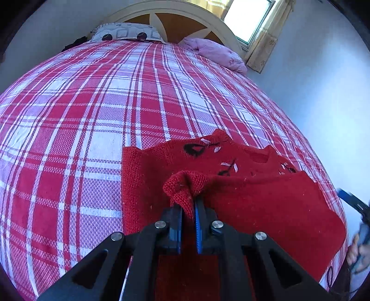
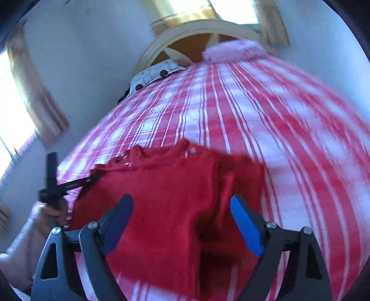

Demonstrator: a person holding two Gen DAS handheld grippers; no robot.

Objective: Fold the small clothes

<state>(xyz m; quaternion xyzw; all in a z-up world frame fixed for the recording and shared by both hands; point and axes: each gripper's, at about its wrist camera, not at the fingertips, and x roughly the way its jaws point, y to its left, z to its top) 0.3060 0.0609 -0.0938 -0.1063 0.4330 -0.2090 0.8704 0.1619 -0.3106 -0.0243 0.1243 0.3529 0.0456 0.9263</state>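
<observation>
A small red knitted sweater point(image 1: 254, 196) with black and white embroidery lies on the red and white plaid bedspread point(image 1: 92, 115). My left gripper point(image 1: 188, 203) is shut on a bunched fold of its edge. In the right wrist view the sweater point(image 2: 166, 199) lies below my right gripper point(image 2: 182, 206), which is open and empty above it. The left gripper point(image 2: 92, 179) shows there at the sweater's left edge, held by a hand. The right wrist view is motion-blurred.
A patterned pillow point(image 1: 124, 33) and a pink pillow point(image 1: 217, 53) lie at the headboard point(image 1: 185, 14). A window point(image 1: 249, 18) with curtains is at the right, the wall beside the bed. The right gripper point(image 1: 353, 203) shows at the left view's edge.
</observation>
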